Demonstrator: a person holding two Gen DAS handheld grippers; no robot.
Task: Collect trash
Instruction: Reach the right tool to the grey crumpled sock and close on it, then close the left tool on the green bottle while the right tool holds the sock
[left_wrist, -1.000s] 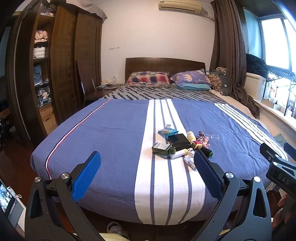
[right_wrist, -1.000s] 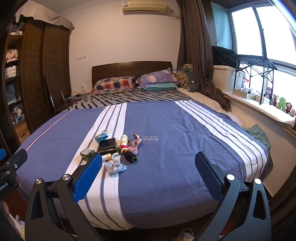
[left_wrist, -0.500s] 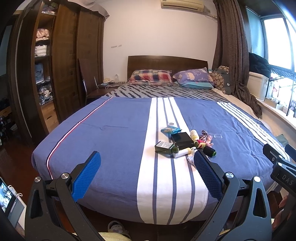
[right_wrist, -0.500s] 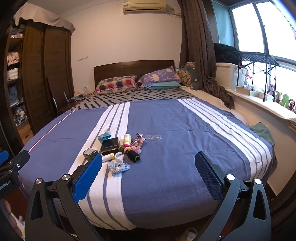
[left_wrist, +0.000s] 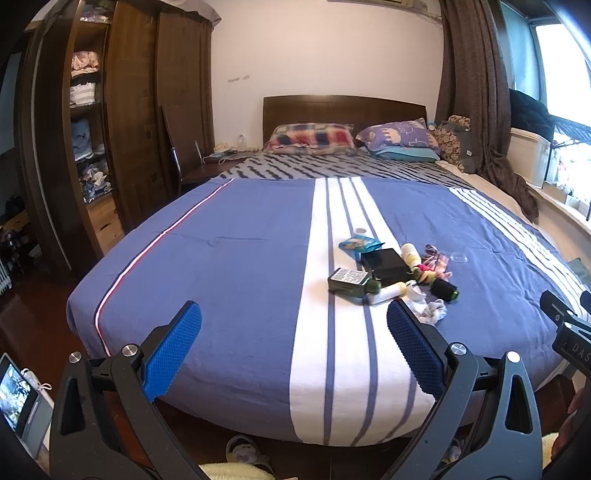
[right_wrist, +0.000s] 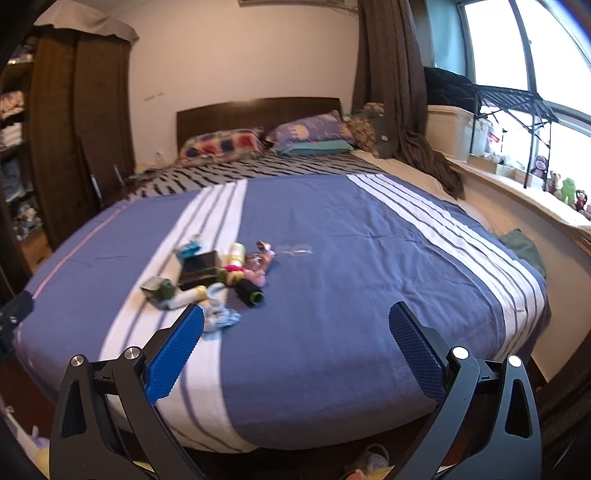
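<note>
A pile of small items lies on the blue striped bedspread (left_wrist: 240, 266): a black box (left_wrist: 384, 263), a green bottle (left_wrist: 352, 281), a blue wrapper (left_wrist: 359, 243), a white tube (left_wrist: 388, 292), a black spool (left_wrist: 445, 290), crumpled white paper (left_wrist: 430, 310) and pink bits (left_wrist: 436, 260). The pile also shows in the right wrist view (right_wrist: 214, 275). My left gripper (left_wrist: 293, 349) is open and empty, short of the bed's foot, left of the pile. My right gripper (right_wrist: 295, 350) is open and empty, right of the pile.
Pillows (left_wrist: 314, 137) and a dark headboard stand at the far end. A wooden wardrobe (left_wrist: 122, 122) stands left, a chair (left_wrist: 181, 162) beside it. A window sill with boxes and toys (right_wrist: 524, 173) runs along the right. Slippers (left_wrist: 242, 452) lie below the bed's foot.
Both grippers have come closer to the bed and the pile looks larger. The right wrist view is blurred by motion. Both grippers stay open.
</note>
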